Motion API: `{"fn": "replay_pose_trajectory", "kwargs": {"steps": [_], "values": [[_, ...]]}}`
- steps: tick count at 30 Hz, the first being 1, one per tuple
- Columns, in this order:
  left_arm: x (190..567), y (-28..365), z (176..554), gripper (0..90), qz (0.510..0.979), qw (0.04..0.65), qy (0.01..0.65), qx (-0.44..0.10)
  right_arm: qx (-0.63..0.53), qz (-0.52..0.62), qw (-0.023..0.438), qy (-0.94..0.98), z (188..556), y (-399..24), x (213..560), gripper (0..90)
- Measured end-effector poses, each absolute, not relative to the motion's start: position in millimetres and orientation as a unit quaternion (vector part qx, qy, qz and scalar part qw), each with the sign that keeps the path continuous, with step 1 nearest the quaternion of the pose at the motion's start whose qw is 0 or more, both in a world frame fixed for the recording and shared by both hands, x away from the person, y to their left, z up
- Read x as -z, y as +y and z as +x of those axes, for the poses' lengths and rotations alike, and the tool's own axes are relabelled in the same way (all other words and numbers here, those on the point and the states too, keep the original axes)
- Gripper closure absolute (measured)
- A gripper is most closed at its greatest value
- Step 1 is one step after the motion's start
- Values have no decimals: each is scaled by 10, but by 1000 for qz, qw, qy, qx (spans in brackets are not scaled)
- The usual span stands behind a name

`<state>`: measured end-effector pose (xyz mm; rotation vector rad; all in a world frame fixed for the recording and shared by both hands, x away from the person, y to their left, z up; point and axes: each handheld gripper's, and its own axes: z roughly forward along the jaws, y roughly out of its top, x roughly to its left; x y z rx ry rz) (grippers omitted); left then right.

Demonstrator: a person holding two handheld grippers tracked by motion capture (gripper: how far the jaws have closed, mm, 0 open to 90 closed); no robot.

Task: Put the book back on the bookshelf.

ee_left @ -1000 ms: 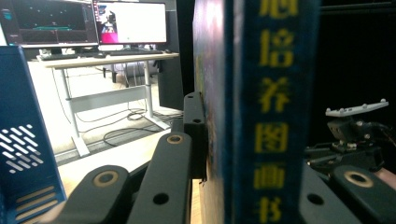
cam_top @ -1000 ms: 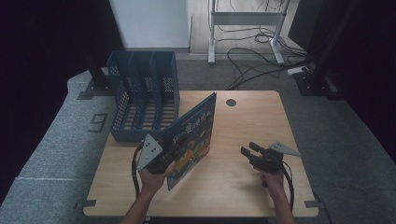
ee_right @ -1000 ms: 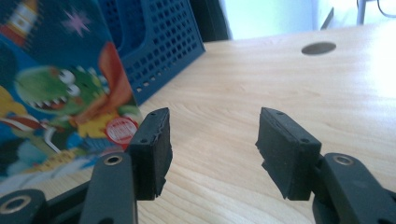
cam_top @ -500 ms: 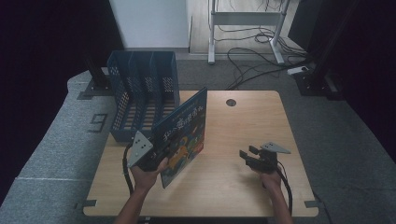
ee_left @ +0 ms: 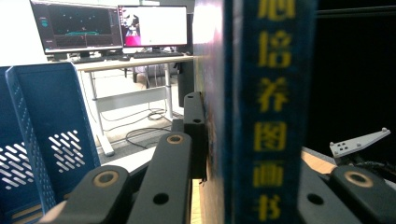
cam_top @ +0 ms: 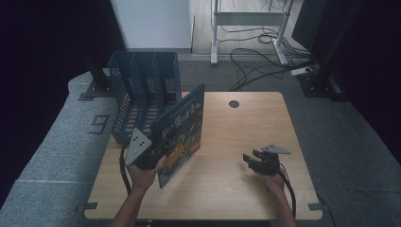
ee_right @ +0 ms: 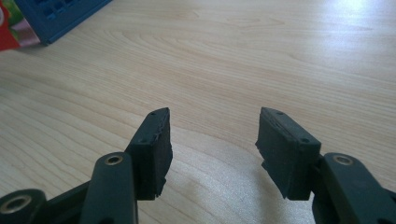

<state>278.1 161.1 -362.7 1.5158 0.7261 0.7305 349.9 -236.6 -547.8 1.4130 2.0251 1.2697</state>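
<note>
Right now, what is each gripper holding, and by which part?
The left gripper clamps the picture book at its lower spine edge. The right gripper is open, holding nothing.

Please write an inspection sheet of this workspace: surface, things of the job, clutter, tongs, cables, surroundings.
Surface: wooden table, with a round hole near the far edge.
Job's things: picture book held tilted above the table; blue file rack on the table's far left corner.
Clutter: nothing seen.
Tongs: left tongs shut on the book; right tongs open, nothing between them, low over the table.
Cables: one trails from each tool; more lie on the floor behind.
Surroundings: desk frame, grey floor, dark curtains.
</note>
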Motion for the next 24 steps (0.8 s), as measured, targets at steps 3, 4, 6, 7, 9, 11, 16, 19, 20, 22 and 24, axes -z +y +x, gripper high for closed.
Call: {"fn": "replay_pose_trajectory", "kwargs": {"steps": [3, 4, 6, 7, 9, 11, 16, 19, 20, 22, 24], "values": [[3606, 1633, 2785, 819, 653, 611, 315, -319, -445, 503, 180, 719, 3506, -2366, 5491, 434], [3597, 1642, 2783, 819, 652, 612, 315, -320, -444, 504, 179, 719, 3508, -2366, 5497, 434], [3579, 1664, 2781, 819, 650, 612, 314, -323, -440, 504, 179, 721, 3513, -2366, 5508, 434], [3566, 1674, 2776, 819, 648, 613, 316, -323, -439, 505, 179, 722, 3515, -2365, 5513, 434], [3548, 1690, 2769, 819, 645, 615, 318, -324, -436, 505, 179, 723, 3520, -2359, 5522, 434], [3521, 1718, 2763, 819, 643, 616, 318, -327, -435, 504, 180, 724, 3518, -2358, 5521, 433], [3471, 1767, 2761, 819, 636, 622, 320, -325, -431, 508, 178, 724, 3523, -2365, 5525, 433], [3452, 1786, 2752, 819, 632, 625, 320, -328, -427, 513, 176, 723, 3531, -2375, 5528, 433], [3449, 1791, 2750, 819, 630, 626, 321, -328, -425, 516, 176, 722, 3534, -2380, 5529, 433], [3446, 1809, 2752, 819, 630, 625, 323, -329, -422, 525, 174, 718, 3544, -2398, 5534, 434], [3445, 1816, 2754, 820, 628, 627, 324, -328, -419, 532, 168, 716, 3550, -2412, 5535, 434]]}}
